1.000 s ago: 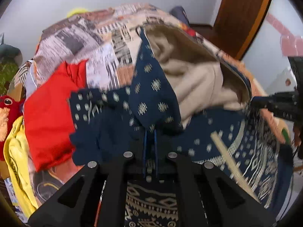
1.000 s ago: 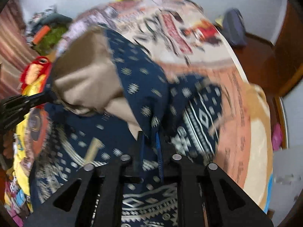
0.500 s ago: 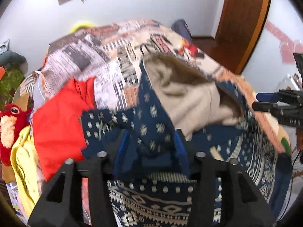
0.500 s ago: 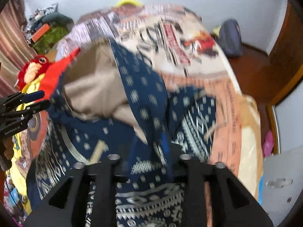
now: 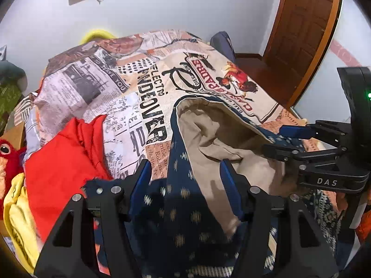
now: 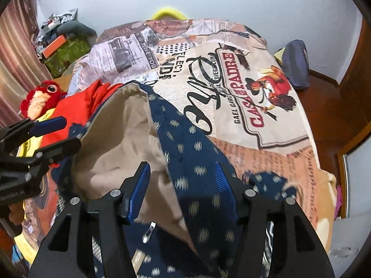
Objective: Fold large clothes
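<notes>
A navy patterned hooded garment [image 5: 180,199] with a tan lining [image 5: 208,134] lies on the bed, its hood open toward the far end. It also shows in the right wrist view [image 6: 192,159], lining [image 6: 116,148] to the left. My left gripper [image 5: 185,173] is open, its blue pads either side of the navy hood edge. My right gripper [image 6: 183,173] is open, with the cloth lying between its fingers. Each gripper shows in the other's view, the right one [image 5: 285,139] at the hood's right side and the left one [image 6: 58,134] at its left.
A printed bedspread [image 5: 143,88] covers the bed. A red garment [image 5: 62,162], a yellow garment [image 5: 18,213] and a red plush toy [image 6: 39,97] lie at the left. A wooden door [image 5: 303,27] and a dark bag [image 6: 296,62] are at the right.
Both grippers were shut on the navy cloth one second ago; both have opened and let it go. The hood has dropped lower onto the bed.
</notes>
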Demonstrator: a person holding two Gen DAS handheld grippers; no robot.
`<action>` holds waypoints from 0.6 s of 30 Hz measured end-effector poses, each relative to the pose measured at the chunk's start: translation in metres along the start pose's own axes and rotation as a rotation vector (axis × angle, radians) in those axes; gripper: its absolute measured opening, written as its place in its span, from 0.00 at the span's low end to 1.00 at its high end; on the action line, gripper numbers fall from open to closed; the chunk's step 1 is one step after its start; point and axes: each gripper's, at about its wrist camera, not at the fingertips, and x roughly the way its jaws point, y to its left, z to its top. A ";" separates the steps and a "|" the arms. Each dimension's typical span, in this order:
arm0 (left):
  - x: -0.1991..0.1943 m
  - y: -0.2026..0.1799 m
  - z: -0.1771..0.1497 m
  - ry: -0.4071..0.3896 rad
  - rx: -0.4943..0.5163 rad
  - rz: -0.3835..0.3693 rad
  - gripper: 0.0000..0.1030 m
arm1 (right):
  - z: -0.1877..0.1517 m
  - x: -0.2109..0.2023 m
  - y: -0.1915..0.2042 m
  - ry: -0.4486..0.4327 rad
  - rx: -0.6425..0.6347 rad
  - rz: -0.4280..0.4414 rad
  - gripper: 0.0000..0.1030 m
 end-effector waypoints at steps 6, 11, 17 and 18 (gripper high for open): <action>0.036 0.010 0.005 0.025 -0.058 -0.005 0.57 | 0.009 0.019 -0.014 -0.024 0.042 0.031 0.52; 0.049 0.015 0.007 0.034 -0.083 -0.038 0.16 | 0.014 0.023 -0.018 -0.037 0.027 0.031 0.19; 0.023 0.010 0.006 -0.007 -0.083 -0.111 0.07 | 0.013 -0.003 -0.019 -0.083 0.004 0.044 0.07; 0.012 0.006 0.005 -0.024 -0.069 -0.122 0.07 | 0.010 -0.013 -0.019 -0.094 -0.001 0.048 0.07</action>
